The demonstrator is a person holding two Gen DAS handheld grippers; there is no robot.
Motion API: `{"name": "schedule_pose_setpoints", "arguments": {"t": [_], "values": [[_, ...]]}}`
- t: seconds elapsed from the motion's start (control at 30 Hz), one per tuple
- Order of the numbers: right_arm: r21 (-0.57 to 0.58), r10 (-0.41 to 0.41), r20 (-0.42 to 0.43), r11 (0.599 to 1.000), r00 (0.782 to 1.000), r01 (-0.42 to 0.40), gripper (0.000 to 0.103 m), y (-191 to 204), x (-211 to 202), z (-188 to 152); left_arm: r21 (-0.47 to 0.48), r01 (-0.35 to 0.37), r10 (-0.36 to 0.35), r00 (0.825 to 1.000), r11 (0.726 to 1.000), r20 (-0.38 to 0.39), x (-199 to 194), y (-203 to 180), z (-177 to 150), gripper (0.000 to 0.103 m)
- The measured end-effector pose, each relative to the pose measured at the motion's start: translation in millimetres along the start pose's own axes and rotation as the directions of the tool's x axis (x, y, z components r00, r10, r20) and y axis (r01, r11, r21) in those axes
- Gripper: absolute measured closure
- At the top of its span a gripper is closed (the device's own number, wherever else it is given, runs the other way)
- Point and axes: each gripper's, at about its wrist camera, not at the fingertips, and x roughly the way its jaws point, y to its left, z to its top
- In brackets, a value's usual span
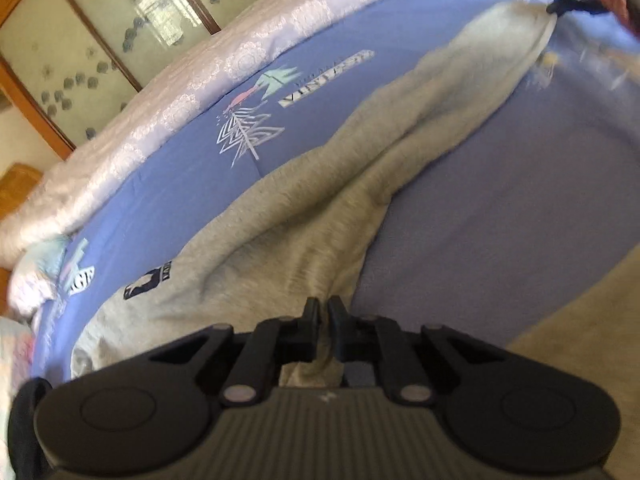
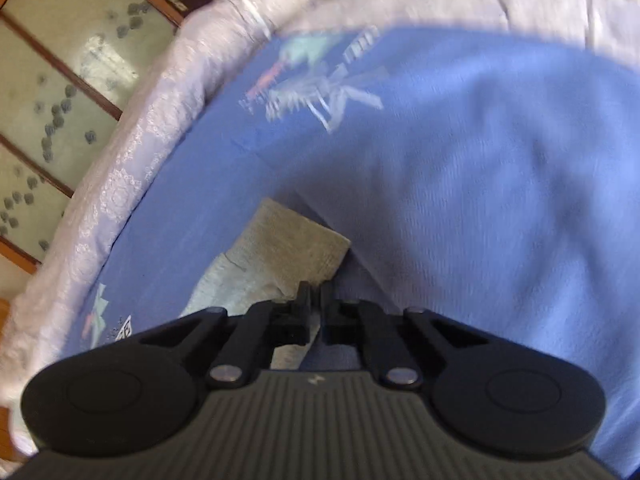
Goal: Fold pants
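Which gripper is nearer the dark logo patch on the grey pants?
Left. The left gripper pinches the grey pants at the near end, close to the logo patch. The right gripper grips the far end.

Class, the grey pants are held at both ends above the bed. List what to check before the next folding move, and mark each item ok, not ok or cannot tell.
1. Left gripper shut on the grey pants: ok.
2. Right gripper shut on the pants at the cuff end: ok.
3. Pants pulled flat between the two grippers: not ok, they sag and show deep creases.
4. Legs aligned one over the other: cannot tell.
5. Blue sheet free of other things where the fold would land: ok in what shows.
6. White quilt apart from the pants: ok.
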Motion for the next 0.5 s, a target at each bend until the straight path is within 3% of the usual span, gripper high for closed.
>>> {"name": "schedule_pose_setpoints", "arguments": {"t": [0.17, 0.2, 0.27, 0.33, 0.4, 0.5], "values": [[-0.033, 0.046, 0.150, 0.999, 0.988, -0.042, 0.097, -1, -57, 18, -0.072, 0.144, -0.139, 0.988, 0.987, 0.073, -55, 16, -8, 0.096], [-0.037, 0.028, 0.172, 0.999, 0.985, -0.022, 0.101, -7, -66, 20, -0.069, 0.165, -0.160, 0.984, 0.984, 0.075, -62, 15, -12, 0.095], [-0.047, -0.072, 0.214, 0.995, 0.974, 0.084, 0.096, -20, -76, 22, -0.047, 0.172, -0.170, 0.984, 0.984, 0.047, -64, 11, -20, 0.089], [0.015, -0.154, 0.170, 0.988, 0.973, 0.154, 0.091, -45, -77, 25, -0.048, 0.162, -0.163, 0.987, 0.986, -0.005, -61, 6, -28, 0.084], [0.110, -0.117, 0.117, 0.988, 0.986, 0.104, 0.091, -73, -90, 21, -0.063, 0.169, -0.171, 0.985, 0.984, -0.025, -69, 7, -37, 0.082], [0.088, -0.062, 0.126, 0.995, 0.990, 0.051, 0.087, -89, -127, 6, -0.146, 0.138, -0.139, 0.990, 0.980, 0.006, -98, 26, -53, 0.076]]}}
